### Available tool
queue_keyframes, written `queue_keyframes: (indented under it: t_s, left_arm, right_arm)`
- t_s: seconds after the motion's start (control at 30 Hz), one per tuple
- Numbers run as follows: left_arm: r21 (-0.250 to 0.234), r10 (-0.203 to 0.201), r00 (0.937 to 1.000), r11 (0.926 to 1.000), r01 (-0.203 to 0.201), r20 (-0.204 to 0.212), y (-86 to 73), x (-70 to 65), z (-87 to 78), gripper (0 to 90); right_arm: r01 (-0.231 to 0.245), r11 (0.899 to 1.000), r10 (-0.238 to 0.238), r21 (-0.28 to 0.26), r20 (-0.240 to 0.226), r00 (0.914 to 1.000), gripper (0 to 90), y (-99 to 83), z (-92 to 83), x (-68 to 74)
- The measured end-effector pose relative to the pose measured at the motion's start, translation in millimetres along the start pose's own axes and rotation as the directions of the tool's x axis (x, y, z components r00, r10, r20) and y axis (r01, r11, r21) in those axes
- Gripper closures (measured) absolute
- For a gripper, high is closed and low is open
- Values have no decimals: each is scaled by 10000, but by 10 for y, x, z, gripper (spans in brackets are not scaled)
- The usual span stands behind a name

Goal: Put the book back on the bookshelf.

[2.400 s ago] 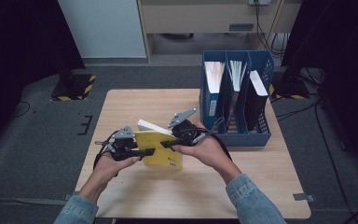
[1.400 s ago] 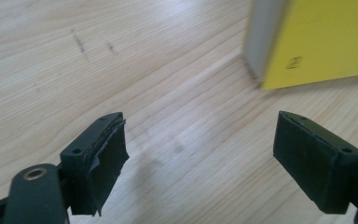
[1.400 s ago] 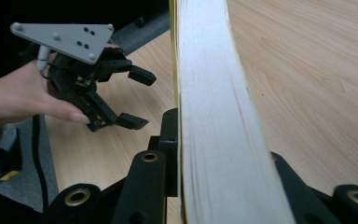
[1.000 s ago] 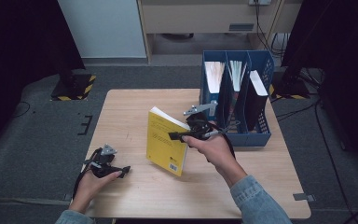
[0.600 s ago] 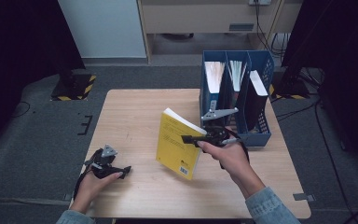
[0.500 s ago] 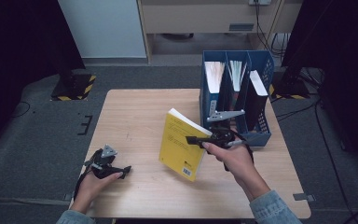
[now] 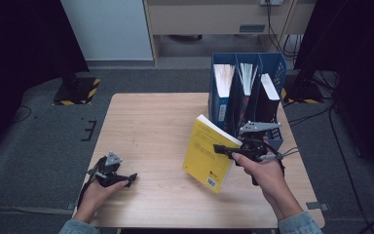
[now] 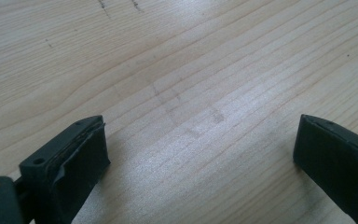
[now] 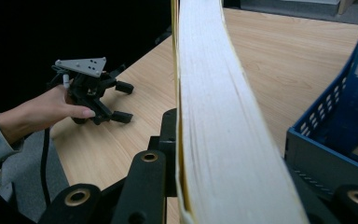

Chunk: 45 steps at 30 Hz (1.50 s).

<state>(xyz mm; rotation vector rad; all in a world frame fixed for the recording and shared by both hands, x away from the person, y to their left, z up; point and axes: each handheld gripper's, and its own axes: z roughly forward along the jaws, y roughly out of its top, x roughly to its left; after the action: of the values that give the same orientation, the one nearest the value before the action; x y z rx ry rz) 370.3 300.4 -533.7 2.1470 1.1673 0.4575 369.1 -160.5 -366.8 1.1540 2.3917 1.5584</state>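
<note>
A thick yellow book (image 7: pixel 205 155) stands on edge in the air, tilted, just in front of the blue file rack (image 7: pixel 222 105). My right gripper (image 7: pixel 221 147) is shut on its upper right edge. In the right gripper view the book's white page edge (image 9: pixel 214 116) runs up between the jaws, with the rack's blue wall (image 9: pixel 326 116) close on the right. My left gripper (image 7: pixel 128 178) rests low over the wooden table (image 7: pixel 151 122) near its front left corner. Its jaws stand wide open over bare wood (image 8: pixel 168 56), and it shows farther off as the left gripper (image 9: pixel 122 102) in a hand.
The rack has three compartments holding upright books and papers (image 7: pixel 223 78). It stands at the table's back right. Dark floor lies past the table's left and front edges. A cable (image 7: pixel 285 153) trails from the right gripper.
The left gripper let go of the book and drew back to the front left, where it has since stayed. The right gripper carried the book rightward to the rack.
</note>
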Motion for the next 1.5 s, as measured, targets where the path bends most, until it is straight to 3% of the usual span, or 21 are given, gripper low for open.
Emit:
queue_keyframes:
  t_s: [0.4, 0.63, 0.9, 1.07, 1.27, 1.5]
  left_arm:
    - [-14, 24, 10000, 10000, -24, 8, 0, -1, 3, 16]
    - [-9, 10, 10000, 10000, -10, -2, 0, -3, 3, 16]
    - [29, 65, 10000, 10000, -65, -12, 5, 1, 3, 16]
    - [29, 59, 10000, 10000, -59, -16, 6, 0, 4, 15]
    - [11, 58, 10000, 10000, -58, -13, 4, 0, 4, 15]
    - [15, 62, 10000, 10000, -62, -15, 4, 0, 4, 15]
  right_arm:
    - [-761, 9969, 761, -181, -18, 9971, 748, -95, -136, -177]
    - [-1247, 9915, 1234, -378, -330, 9918, 748, -120, -211, -261]
    - [-1680, 9825, 1658, -807, -336, 9856, 748, -161, -405, -344]
    - [-1782, 9791, 1760, -983, -306, 9839, 748, -101, -522, -348]
    - [-2174, 9695, 2163, -1134, -217, 9761, 748, -11, -607, -435]
    - [-2241, 9657, 2264, -1311, 28, 9740, 747, 44, -727, -491]
